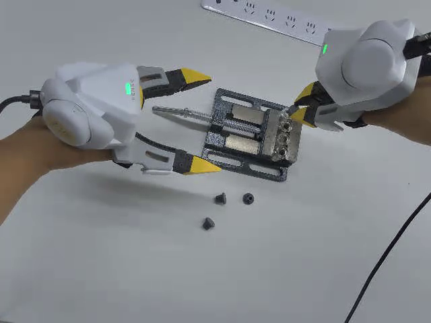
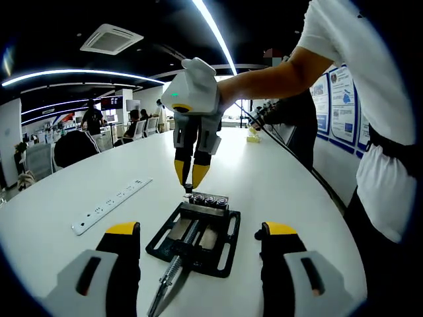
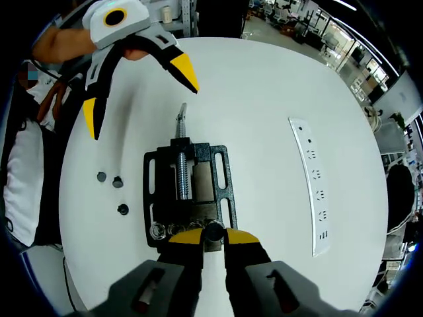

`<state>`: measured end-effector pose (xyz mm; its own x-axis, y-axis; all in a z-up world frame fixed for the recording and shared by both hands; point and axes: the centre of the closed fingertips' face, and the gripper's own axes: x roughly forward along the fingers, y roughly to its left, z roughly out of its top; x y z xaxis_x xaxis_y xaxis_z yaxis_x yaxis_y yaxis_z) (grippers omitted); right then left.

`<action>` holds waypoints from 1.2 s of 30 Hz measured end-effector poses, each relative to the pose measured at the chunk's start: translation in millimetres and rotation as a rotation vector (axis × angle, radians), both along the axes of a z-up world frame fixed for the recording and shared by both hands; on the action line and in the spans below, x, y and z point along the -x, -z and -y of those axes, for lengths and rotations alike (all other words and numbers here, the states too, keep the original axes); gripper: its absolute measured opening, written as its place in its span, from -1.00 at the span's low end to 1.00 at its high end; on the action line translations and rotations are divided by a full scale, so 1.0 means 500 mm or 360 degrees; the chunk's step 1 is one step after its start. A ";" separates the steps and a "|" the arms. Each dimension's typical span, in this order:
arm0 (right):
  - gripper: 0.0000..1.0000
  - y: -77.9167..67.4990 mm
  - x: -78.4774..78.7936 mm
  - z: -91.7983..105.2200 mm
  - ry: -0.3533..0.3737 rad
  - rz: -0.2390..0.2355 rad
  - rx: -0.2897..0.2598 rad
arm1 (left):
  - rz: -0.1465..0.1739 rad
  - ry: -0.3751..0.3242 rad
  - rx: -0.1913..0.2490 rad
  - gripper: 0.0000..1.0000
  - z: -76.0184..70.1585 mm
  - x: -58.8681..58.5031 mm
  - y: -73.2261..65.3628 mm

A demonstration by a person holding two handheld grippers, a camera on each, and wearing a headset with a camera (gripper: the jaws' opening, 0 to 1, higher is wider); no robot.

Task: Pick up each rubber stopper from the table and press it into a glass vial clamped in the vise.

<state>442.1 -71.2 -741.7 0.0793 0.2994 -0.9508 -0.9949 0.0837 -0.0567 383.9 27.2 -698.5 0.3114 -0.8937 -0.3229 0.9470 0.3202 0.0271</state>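
Pinching a dark rubber stopper (image 3: 213, 231) between its yellow-tipped fingers (image 3: 246, 236), the right gripper (image 1: 294, 110) stood over one end of the row of glass vials (image 1: 285, 140) clamped in the black vise (image 1: 236, 145). Its fingers were drawn almost together, with only the stopper's width between them. The stopper sat right at the mouth of the end vial, the one farthest from the person. Whether it was pressed home could not be told. In the left gripper view this gripper pointed straight down, its tips just above the vial row.

The left gripper (image 1: 199, 121) hovered beside the vise on the side of the screw handle (image 1: 178, 112). Its fingers were spread wide, holding nothing and touching nothing. One tip lay just above the handle, the other near the corner of the vise's base.

Three loose stoppers (image 1: 220, 198) lay on the white table (image 1: 101, 256) near the vise on the person's side, two side by side and the third a little closer in. A white power strip (image 1: 269, 17) lay beyond the vise, and a dark cable (image 1: 390, 256) crossed the table's near right corner.
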 end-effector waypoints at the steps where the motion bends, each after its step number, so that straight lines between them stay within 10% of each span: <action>1: -0.78 0.000 0.000 0.000 -0.0002 0.0001 0.0002 | 0.0002 0.0000 -0.0001 0.46 0.000 0.000 0.000; 36: -0.79 0.011 -0.001 0.004 -0.0062 0.0015 0.0068 | 0.0003 0.0004 -0.0004 0.46 -0.001 0.000 0.006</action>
<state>442.6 -73.3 -747.3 0.0777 0.2618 -0.9620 -0.9967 0.0423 -0.0690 384.0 27.5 -701.3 0.3095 -0.8938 -0.3245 0.9478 0.3175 0.0294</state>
